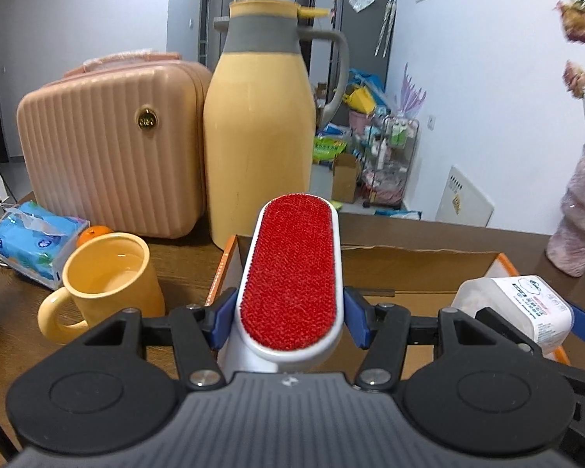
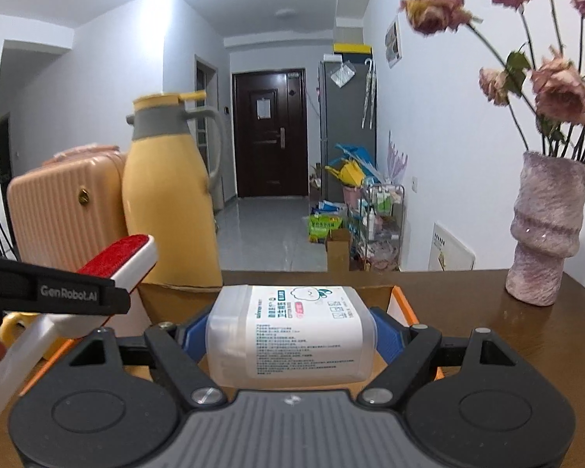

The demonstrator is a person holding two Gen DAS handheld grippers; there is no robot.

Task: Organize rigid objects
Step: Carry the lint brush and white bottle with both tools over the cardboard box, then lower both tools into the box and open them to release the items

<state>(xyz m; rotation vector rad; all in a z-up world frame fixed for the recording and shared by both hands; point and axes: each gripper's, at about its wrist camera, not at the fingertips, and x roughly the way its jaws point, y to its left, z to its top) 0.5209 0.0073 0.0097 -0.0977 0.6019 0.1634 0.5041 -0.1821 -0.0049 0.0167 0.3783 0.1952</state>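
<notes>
Pinching a lint brush (image 1: 290, 273) lengthwise, the left gripper (image 1: 288, 321) hangs over the box (image 1: 409, 269) ahead; the right gripper (image 2: 292, 335) clamps a tub (image 2: 292, 335) alongside.

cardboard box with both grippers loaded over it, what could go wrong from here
1. The left hand-held gripper holds the lint brush near its lower end, so the long red head could pivot or slip.
2. The right hand-held gripper with the plastic container is close beside the left; both heading into the cardboard box might collide.
3. The yellow mug stands just left of the box and could get knocked.
</notes>
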